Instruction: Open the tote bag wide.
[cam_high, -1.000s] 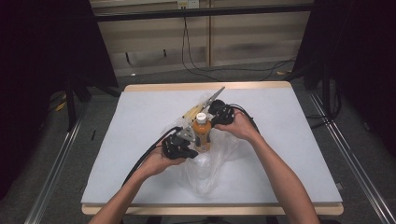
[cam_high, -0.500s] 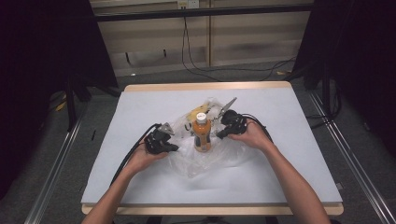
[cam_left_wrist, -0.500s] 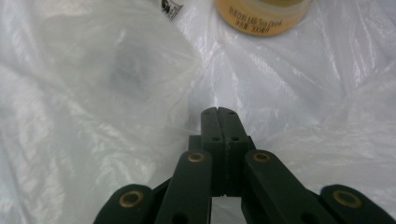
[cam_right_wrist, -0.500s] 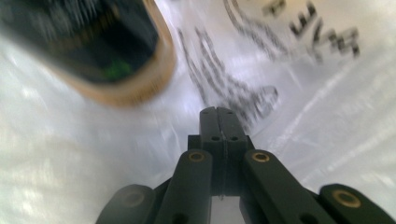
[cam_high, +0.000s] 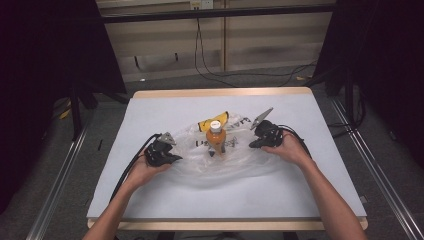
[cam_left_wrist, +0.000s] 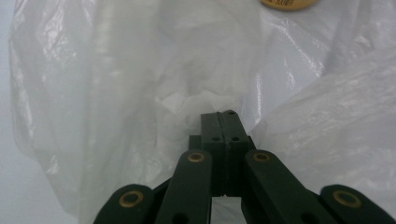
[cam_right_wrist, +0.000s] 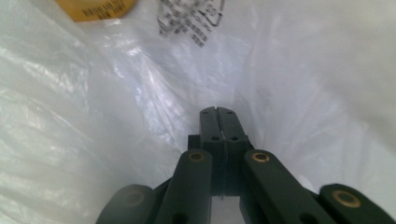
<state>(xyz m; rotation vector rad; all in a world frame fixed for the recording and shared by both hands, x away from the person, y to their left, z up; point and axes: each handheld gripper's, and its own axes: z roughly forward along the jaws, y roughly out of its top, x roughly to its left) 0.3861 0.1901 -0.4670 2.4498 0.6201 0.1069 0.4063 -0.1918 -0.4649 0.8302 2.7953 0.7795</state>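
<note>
A clear plastic bag (cam_high: 235, 160) lies spread on the white table (cam_high: 150, 112), with an orange bottle (cam_high: 215, 139) with a white cap standing upright in its middle. Just behind the bottle lies a yellow packet (cam_high: 214, 121). My left gripper (cam_high: 175, 157) is shut on the bag's left edge, and the film (cam_left_wrist: 196, 100) bunches at its closed jaws (cam_left_wrist: 222, 115). My right gripper (cam_high: 253, 144) is shut on the bag's right edge, jaws (cam_right_wrist: 218, 112) pressed together on film (cam_right_wrist: 140, 93). The bottle's orange label (cam_right_wrist: 95, 9) and black print (cam_right_wrist: 187, 18) show beyond them.
The table's wooden edge (cam_high: 225, 92) runs along the far side, and black cables (cam_high: 215, 65) lie on the floor behind it. Metal rails (cam_high: 60, 180) flank the table on both sides. Each gripper trails a black cable (cam_high: 130, 170) across the tabletop.
Both hands have moved apart, left gripper leftward and right gripper rightward, each keeping its hold. The bag has been drawn wide and flatter around the bottle.
</note>
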